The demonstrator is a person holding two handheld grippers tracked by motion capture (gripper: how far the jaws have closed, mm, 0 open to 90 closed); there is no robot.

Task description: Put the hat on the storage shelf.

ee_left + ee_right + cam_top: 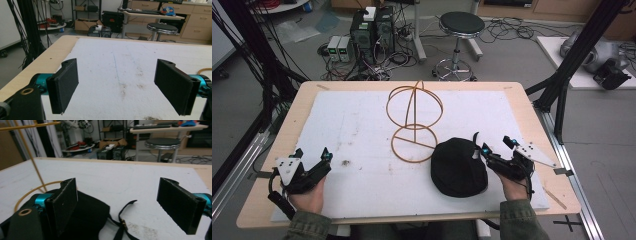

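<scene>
A black cap (459,167) lay on the white mat (362,130), lower right of centre in the high view, just below and right of the wire stand (414,122). The right gripper (498,148) sat at the cap's right edge, jaws spread and holding nothing; in the right gripper view the cap (92,211) lay low and left, under the left jaw, its strap (123,220) trailing between the jaws. The right hand was plainly nearer. The left gripper (313,159), lower left, well apart from the cap, also stood released over bare mat (120,65). The cap's long axis ran roughly toward the stand. No readable writing showed.
</scene>
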